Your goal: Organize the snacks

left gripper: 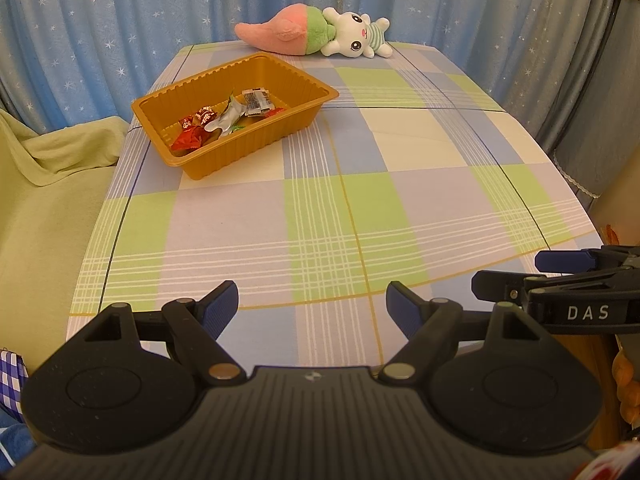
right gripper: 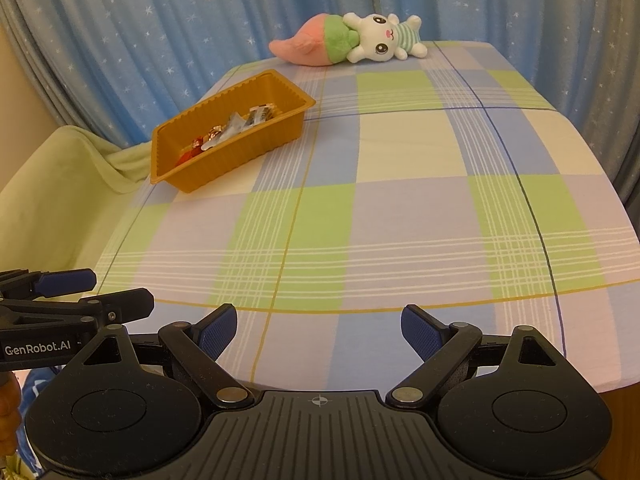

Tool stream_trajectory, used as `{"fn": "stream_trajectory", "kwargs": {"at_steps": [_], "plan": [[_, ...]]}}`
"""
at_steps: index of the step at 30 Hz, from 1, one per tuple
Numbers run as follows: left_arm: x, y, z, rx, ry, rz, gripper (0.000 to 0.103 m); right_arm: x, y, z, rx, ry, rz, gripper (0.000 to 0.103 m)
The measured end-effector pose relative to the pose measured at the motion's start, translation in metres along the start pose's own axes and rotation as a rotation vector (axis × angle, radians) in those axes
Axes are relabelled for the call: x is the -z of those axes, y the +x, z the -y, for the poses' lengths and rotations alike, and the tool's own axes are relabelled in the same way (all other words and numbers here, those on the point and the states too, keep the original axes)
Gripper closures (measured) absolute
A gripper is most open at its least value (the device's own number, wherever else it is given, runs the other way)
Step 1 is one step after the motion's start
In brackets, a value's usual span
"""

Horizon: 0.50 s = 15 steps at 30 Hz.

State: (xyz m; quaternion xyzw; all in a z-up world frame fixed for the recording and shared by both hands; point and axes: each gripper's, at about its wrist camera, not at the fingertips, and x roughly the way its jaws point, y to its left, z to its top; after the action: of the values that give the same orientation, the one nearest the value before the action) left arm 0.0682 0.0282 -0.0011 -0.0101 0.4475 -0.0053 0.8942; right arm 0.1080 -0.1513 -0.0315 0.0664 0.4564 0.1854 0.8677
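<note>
An orange plastic tray stands at the far left of the table and holds several wrapped snacks, red, silver and striped. My left gripper hovers open over the near edge of the table, nothing between its blue pads. Just to its right, my right gripper is open and empty as well. Each gripper shows at the edge of the other's view: the right gripper and the left gripper. Both are far from the tray.
A checked cloth in green, blue and cream covers the table. A plush rabbit with a pink carrot lies at the far edge. Blue star curtains hang behind. A green-covered seat stands left of the table.
</note>
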Motion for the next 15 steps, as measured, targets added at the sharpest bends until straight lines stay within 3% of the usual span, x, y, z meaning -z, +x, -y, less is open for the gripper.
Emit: {"fn": "stream_trajectory", "kwargs": {"at_steps": [15], "plan": [[-0.0019, -0.0040, -0.0058, -0.004, -0.004, 0.005, 0.023, 0.0007, -0.0002, -0.0039, -0.005, -0.007, 0.001, 0.014]]}}
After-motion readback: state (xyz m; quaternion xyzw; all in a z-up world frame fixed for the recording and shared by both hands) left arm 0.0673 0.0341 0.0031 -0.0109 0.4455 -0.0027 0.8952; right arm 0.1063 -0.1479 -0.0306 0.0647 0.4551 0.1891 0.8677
